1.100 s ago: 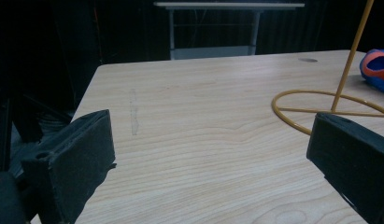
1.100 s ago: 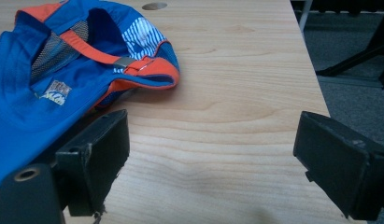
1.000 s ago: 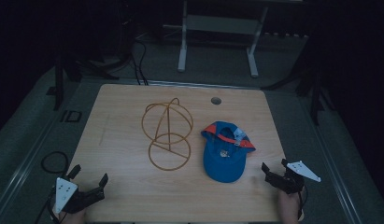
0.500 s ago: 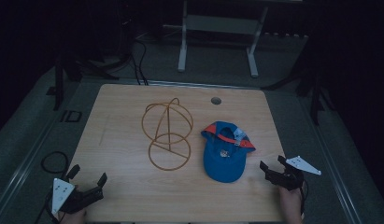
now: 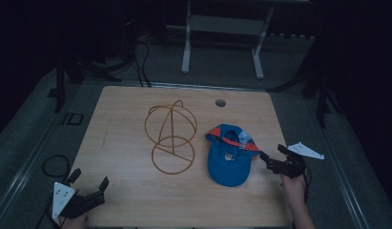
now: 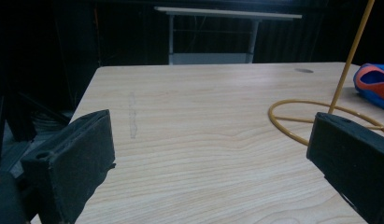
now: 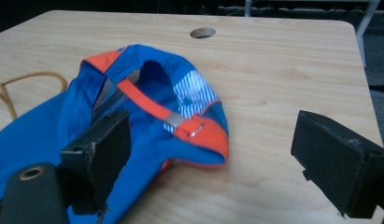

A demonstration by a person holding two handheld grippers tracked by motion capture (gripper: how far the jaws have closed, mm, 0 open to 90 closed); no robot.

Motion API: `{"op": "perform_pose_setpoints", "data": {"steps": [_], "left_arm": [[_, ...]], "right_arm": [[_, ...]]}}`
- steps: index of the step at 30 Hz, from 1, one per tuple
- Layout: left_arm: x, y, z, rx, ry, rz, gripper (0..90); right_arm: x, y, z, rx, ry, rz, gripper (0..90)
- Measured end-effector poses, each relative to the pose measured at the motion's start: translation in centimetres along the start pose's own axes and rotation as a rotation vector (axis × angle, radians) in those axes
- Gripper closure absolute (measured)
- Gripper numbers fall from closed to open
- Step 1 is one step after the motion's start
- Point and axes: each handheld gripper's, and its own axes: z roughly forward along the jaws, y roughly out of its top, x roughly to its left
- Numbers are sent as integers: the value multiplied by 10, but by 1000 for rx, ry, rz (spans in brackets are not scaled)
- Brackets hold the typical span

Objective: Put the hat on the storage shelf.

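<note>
A blue cap with orange trim (image 5: 230, 153) lies upside down on the wooden table (image 5: 136, 186), right of centre. A yellow wire stand (image 5: 171, 136) with a round base ring stands beside it at the middle. My right gripper (image 5: 272, 154) is open at the cap's right edge, low over the table; in the right gripper view the cap (image 7: 133, 112) lies just ahead and its left jaw overlaps the cap's fabric. My left gripper (image 5: 88, 180) is open at the table's near left corner, with bare wood between its jaws; its view shows the stand's ring (image 6: 316, 119).
A round cable hole (image 5: 221, 102) sits near the table's far edge. A white-legged frame (image 5: 222, 28) stands on the floor behind the table. Cables lie on the dark floor at the left. Bare wood stretches along the table's left half.
My right gripper has moved left and a little forward toward the cap's edge. The left gripper has barely shifted. The cap and the stand have stayed put.
</note>
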Motion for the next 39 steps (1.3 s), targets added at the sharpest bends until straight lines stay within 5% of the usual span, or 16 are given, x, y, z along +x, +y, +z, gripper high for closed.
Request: {"op": "perform_pose_setpoints", "data": {"steps": [5, 7, 11, 25, 39], "left_arm": [[-1, 0, 1, 15, -4, 16, 14], [-2, 0, 1, 19, -7, 22, 14], [-2, 0, 1, 18, -10, 17, 14], [-2, 0, 1, 27, -16, 22, 14], [-2, 0, 2, 25, -24, 16, 14]], "right_arm": [[1, 13, 9, 26, 29, 17, 111], [6, 22, 19, 53, -9, -10, 109], [9, 26, 37, 87, 27, -36, 112], [12, 36, 91, 171, -7, -119, 318], [8, 30, 131, 253, -40, -101, 342]]}}
